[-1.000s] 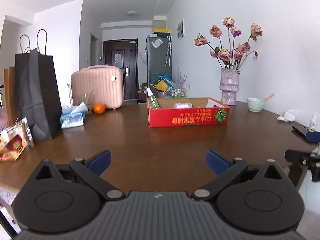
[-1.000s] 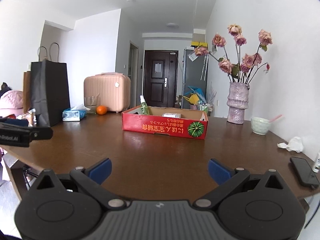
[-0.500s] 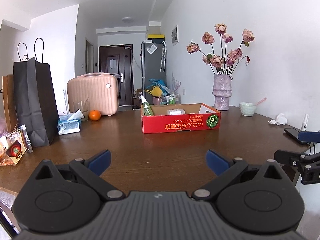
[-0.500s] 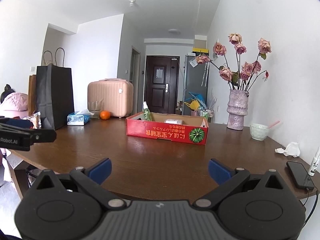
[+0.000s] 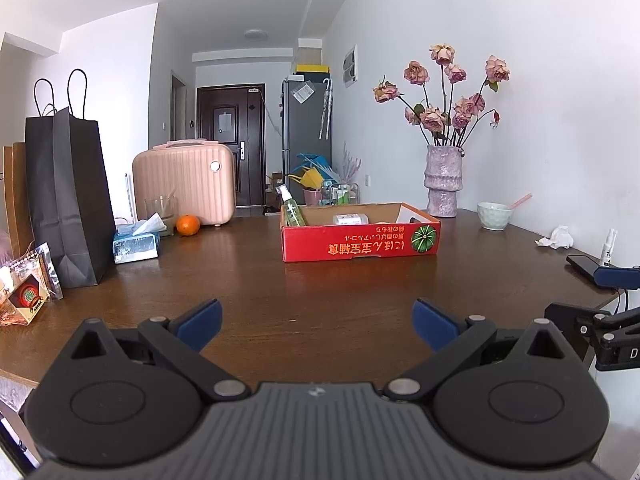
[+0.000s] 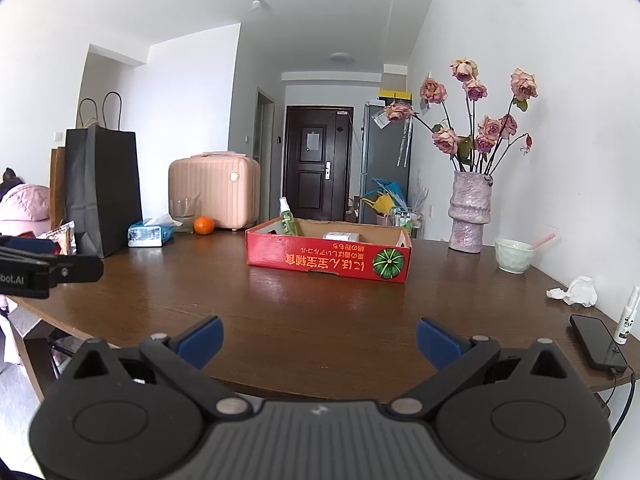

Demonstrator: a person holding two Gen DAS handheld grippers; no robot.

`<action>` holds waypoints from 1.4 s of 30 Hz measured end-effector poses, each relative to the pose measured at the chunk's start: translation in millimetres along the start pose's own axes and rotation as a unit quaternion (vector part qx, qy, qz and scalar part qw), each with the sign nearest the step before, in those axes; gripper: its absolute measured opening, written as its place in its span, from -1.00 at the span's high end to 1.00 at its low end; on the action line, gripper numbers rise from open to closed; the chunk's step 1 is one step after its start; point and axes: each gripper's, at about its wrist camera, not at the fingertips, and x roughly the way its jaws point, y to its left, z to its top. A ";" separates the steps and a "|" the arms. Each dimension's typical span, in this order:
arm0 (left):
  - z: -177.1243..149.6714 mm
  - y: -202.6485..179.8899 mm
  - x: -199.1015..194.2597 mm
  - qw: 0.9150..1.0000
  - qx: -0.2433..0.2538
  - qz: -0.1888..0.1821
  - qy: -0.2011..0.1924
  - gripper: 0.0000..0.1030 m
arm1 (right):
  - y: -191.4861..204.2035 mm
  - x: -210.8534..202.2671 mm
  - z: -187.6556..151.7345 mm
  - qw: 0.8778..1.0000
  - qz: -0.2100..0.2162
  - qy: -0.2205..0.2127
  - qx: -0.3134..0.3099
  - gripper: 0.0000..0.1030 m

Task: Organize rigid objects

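A shallow red cardboard box [image 5: 360,242] [image 6: 328,258] sits on the brown table [image 5: 248,280] [image 6: 280,304]. In it stand a green spray bottle [image 5: 291,212] [image 6: 289,218] and a small white packet [image 5: 350,219] [image 6: 341,236]. My left gripper [image 5: 316,322] is open and empty above the table's near edge. My right gripper [image 6: 318,340] is open and empty, farther back from the table. Each gripper shows at the side of the other's view: the right one [image 5: 600,332], the left one [image 6: 40,272].
On the table: an orange [image 5: 187,225], tissue pack [image 5: 135,242], glass [image 5: 160,210], pink case [image 5: 184,184], black paper bag [image 5: 68,196], snack packs [image 5: 28,296] at left; vase of roses [image 5: 443,180], bowl [image 5: 494,216], crumpled tissue [image 5: 558,237], phone [image 6: 596,342], small white spray bottle [image 6: 629,316] at right.
Both grippers have drawn back from the table and tilted up a little; the box looks smaller and farther. The jaws stay open.
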 end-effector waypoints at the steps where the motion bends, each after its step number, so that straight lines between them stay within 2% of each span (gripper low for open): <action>1: -0.1 -0.1 0.4 1.000 0.000 -0.001 0.001 -1.00 | -0.1 0.3 0.0 1.000 0.000 0.001 0.000 -1.00; 42: -4.9 -2.4 0.7 1.000 0.007 -0.004 0.002 -1.00 | -3.0 2.2 -1.6 1.000 -0.004 0.007 0.004 -1.00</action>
